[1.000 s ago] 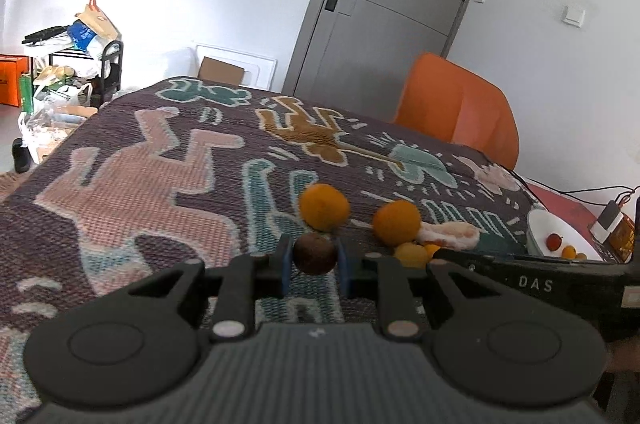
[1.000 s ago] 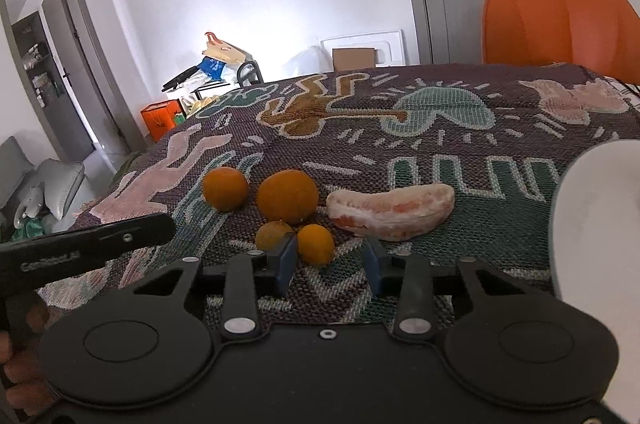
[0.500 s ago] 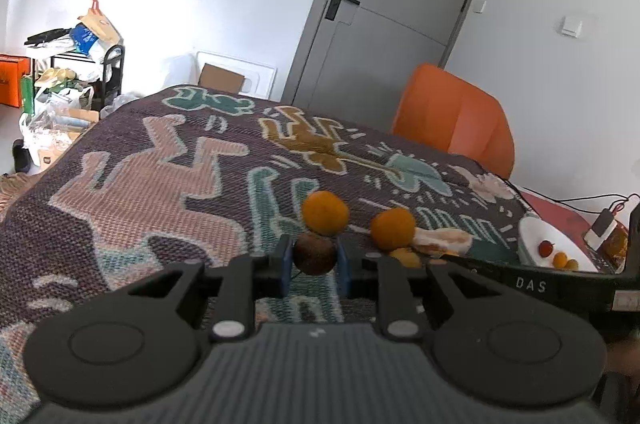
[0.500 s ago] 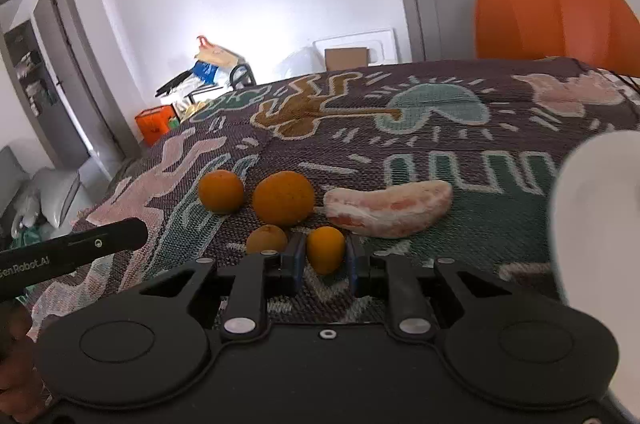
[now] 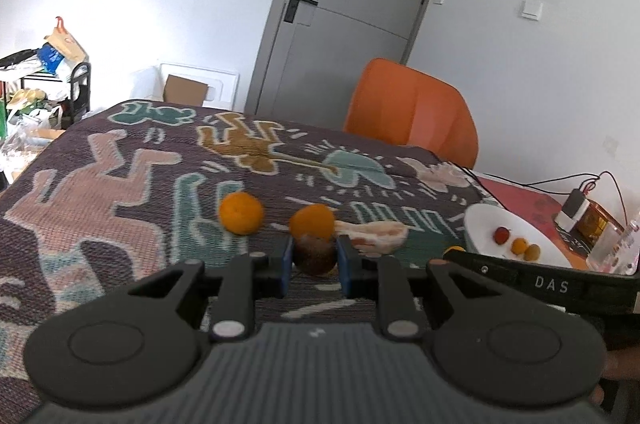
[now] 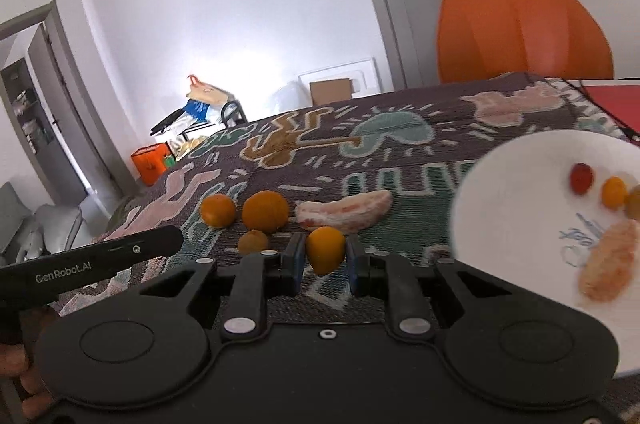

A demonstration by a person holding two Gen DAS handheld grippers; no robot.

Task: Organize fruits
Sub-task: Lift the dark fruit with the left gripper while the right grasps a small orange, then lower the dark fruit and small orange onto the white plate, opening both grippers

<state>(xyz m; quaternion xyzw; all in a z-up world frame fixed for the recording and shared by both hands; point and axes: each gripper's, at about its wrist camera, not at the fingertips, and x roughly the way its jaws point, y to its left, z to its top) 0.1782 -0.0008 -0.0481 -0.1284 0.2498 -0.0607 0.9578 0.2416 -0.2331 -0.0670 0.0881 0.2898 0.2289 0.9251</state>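
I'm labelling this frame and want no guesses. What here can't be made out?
- Left view: brown fruit, kind unclear; the left gripper covers its sides.
- Left view: plate, near rim hidden behind the right gripper.
- Right view: plate's right side cut by the frame edge; its fruits are blurred.

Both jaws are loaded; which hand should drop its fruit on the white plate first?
Right. The right gripper holds the small orange fruit beside the white plate; the left gripper sits farther away.

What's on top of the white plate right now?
On the white plate: a red fruit, two small orange fruits, and a peeled citrus segment. Its right edge is cut off.
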